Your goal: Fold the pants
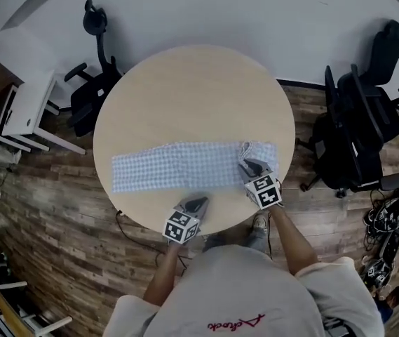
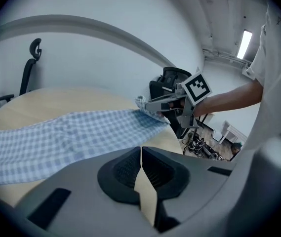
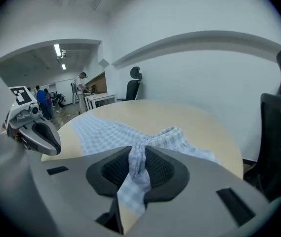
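The blue-and-white checked pants (image 1: 178,166) lie as a long strip across the near half of the round wooden table (image 1: 192,97). My right gripper (image 1: 249,166) is at the strip's right end, shut on a bunched fold of the cloth (image 3: 136,164), which rises off the table there. My left gripper (image 1: 198,203) hovers at the table's near edge, just in front of the pants' middle, jaws shut with nothing between them (image 2: 141,157). In the left gripper view the pants (image 2: 71,135) stretch left and the right gripper (image 2: 152,104) pinches their far end.
Black office chairs stand at the back left (image 1: 90,90) and at the right (image 1: 360,125). A white desk (image 1: 20,90) is at the far left. Cables and gear (image 1: 385,216) lie on the wooden floor at the right. People (image 3: 44,100) stand far off.
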Demonstrator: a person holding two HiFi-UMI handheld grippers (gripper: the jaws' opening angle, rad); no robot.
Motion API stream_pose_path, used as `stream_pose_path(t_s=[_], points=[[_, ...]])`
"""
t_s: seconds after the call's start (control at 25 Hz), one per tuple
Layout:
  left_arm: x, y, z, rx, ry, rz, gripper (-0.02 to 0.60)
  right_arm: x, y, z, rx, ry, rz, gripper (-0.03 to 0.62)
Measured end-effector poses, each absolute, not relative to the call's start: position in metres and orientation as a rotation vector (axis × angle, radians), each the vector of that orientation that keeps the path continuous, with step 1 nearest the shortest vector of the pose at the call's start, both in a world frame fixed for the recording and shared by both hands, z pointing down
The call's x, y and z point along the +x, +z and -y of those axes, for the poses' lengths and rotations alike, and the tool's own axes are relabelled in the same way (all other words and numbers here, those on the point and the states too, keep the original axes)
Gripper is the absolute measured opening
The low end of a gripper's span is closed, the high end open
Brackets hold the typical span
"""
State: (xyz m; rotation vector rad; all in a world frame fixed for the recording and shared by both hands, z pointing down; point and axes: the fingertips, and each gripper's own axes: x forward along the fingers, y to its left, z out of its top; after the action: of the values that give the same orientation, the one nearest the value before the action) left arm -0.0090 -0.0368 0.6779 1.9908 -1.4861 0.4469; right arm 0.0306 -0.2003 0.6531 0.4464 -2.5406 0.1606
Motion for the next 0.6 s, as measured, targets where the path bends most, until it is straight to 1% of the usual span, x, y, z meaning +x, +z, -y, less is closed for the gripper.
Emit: stream_pose_path(t_s=[0.12, 0.32, 0.6], points=[[-0.033, 0.677, 0.024, 1.955, 0.423, 1.528, 0.038, 0.01, 0.675, 0.181, 0.396, 0.214, 2.507, 0.11], [-0.057, 0.678, 0.011, 1.915, 0.389, 1.57, 0.037, 0.001, 0.712, 0.16, 0.33, 0.287, 2.413, 0.12], [-0.05, 0.675, 0.021, 1.921, 0.376, 1.575, 0.038, 0.001, 0.74, 0.156, 0.333, 0.274, 2.362, 0.123]])
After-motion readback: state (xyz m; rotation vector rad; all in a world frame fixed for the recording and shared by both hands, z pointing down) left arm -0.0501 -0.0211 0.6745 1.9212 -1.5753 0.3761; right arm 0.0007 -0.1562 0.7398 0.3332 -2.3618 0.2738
